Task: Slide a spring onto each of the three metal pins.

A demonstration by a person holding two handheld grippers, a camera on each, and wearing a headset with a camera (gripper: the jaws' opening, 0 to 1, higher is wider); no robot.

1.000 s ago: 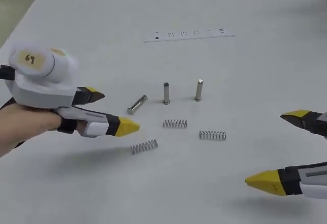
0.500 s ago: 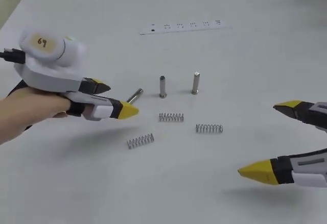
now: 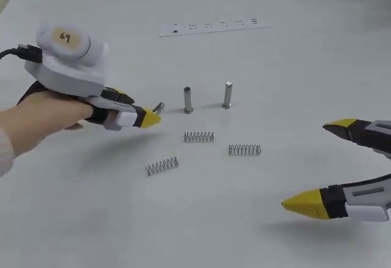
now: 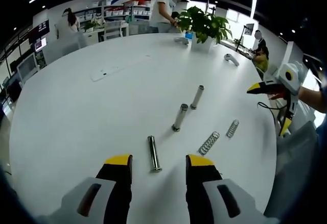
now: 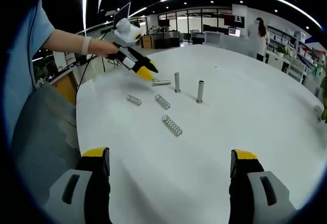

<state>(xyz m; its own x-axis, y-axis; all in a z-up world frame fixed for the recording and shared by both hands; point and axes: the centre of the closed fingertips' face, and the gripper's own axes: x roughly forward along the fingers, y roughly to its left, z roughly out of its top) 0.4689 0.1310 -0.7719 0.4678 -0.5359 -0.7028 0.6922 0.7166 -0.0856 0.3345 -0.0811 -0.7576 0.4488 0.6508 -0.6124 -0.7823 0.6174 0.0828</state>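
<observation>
Left claw point(image 4: 159, 159), jaws parted, sits at the lying pin point(image 4: 153, 152); right claw point(image 5: 170, 154) gapes wide.

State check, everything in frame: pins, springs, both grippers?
Lying pin: flat on the table, no spring on it.
Middle pin: upright, bare.
Right pin: upright, bare.
Left spring: loose on the table.
Middle spring: loose on the table.
Right spring: loose on the table.
Left gripper: open, lined up on the lying pin.
Right gripper: open wide, holding nothing.
</observation>
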